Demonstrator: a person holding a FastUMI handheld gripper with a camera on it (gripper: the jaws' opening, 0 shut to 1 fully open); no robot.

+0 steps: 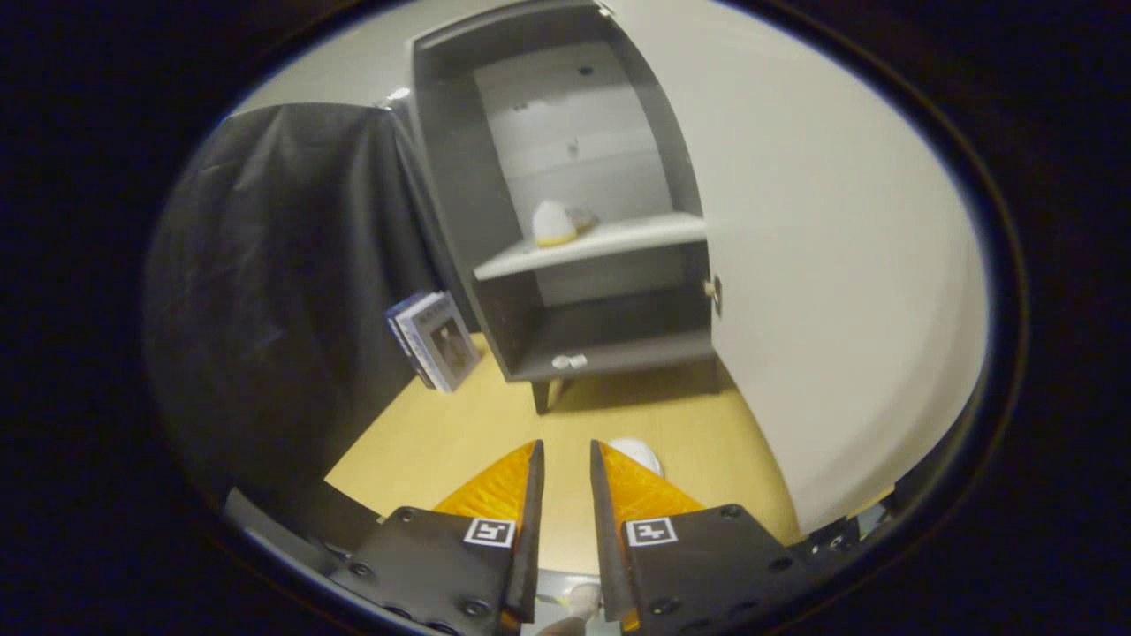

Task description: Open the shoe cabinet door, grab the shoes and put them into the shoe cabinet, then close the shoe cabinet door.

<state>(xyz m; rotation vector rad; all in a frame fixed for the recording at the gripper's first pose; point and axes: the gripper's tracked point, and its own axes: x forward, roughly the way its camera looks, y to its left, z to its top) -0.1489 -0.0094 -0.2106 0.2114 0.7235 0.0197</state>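
Observation:
The dark grey shoe cabinet [459, 177] stands ahead with its white door [839, 265] swung wide open to the right. One white shoe with a yellow sole [555, 223] sits on the pale middle shelf [618, 237]. A second white shoe [638, 452] lies on the wooden surface, just past the tip of my right finger and partly hidden by it. My gripper [565, 455] hovers low in front of the cabinet, its fingers a narrow gap apart with nothing between them.
A stack of books [435, 340] leans against the cabinet's left side. Black cloth [292, 283] hangs to the left. A small knob [709, 288] sits on the door's inner edge. Two small white pieces [568, 360] rest on the front of the bottom shelf.

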